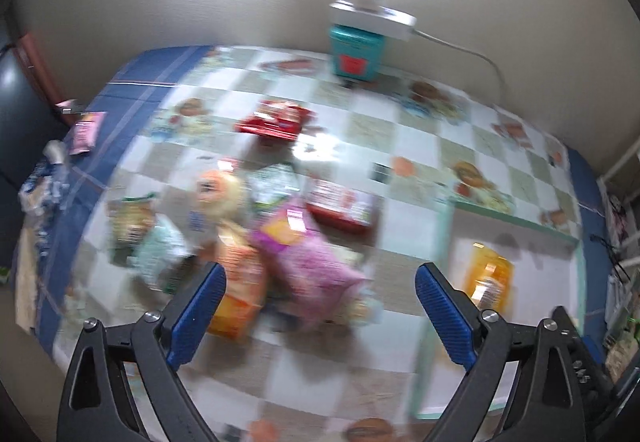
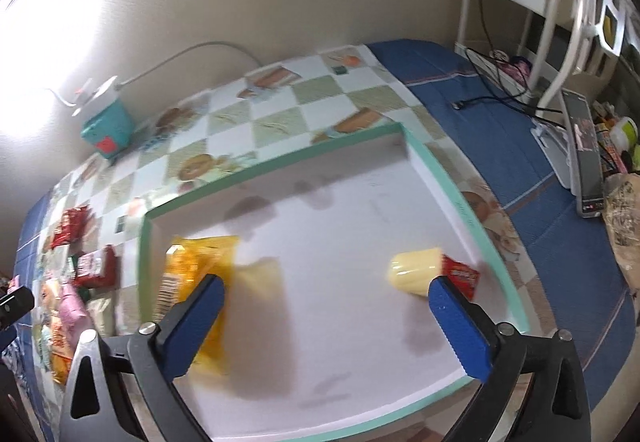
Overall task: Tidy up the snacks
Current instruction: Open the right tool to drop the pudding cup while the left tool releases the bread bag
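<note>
Snacks are sitting in two groups, and I am reading the gap between them. In the left wrist view, a loose pile (image 1: 256,226) of packets is lying on the checkered counter (image 1: 404,122) in the centre and lower left of the frame, directly ahead of the left tongs (image 1: 320,282). Nearest to them is a pink packet (image 1: 316,266), its long axis running from upper left to lower right, slanted across the line of the fingers. An orange packet (image 1: 236,294) is lying just beside it, close against the left finger (image 1: 200,314). The whole view is blurred, so I cannot tell whether the two packets are overlapping.

I am seeing the left tongs spread wide and gripping nothing. The right tongs (image 2: 326,298) are likewise wide apart and empty, hanging over the white tray (image 2: 452,186) with the green rim. Inside the tray, a yellow packet (image 2: 200,282) is lying at lower left of the right wrist view, and a pale cup-shaped snack (image 2: 416,270) with a small red packet (image 2: 460,276) touching it is at lower right.

My judgement: the pile is lying on the left tongs' side, so that hand is the nearer one, and the pink packet's slant is calling for a turn of the wrist before closing. The tray is to the right of the pile.
</note>
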Tool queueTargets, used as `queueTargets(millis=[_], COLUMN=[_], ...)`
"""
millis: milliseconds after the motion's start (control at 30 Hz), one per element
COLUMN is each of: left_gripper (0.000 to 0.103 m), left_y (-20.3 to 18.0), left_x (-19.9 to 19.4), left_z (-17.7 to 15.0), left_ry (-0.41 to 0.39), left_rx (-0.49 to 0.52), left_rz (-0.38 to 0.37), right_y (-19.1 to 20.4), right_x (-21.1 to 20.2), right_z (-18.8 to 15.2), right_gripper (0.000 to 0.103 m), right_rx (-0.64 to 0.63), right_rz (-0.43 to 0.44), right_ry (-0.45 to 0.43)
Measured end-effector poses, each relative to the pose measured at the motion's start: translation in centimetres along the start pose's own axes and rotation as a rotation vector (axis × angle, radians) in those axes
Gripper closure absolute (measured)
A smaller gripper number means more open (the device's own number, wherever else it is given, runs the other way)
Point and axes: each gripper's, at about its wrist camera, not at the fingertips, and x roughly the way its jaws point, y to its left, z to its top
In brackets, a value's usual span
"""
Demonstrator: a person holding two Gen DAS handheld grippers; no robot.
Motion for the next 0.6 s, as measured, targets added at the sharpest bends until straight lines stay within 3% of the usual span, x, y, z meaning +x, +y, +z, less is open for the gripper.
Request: queueTargets(millis=[133, 600], left_gripper=[0.007, 0.007], left_y=[3.5, 12.7], left_x=[-0.8, -2.4], left_z=[0.4, -0.4], left_ry=[-0.027, -0.053], left_rx=[-0.038, -0.176], left_rz=[0.053, 0.096], right_y=[1.7, 8.1], right_x=[-0.7, -2.7], right_z=[-0.3, -2.3], right_gripper=[0.000, 0.000], right_rx=[-0.019, -0.091], right_rz=[0.024, 0.091], right_ry=[-0.020, -0.007])
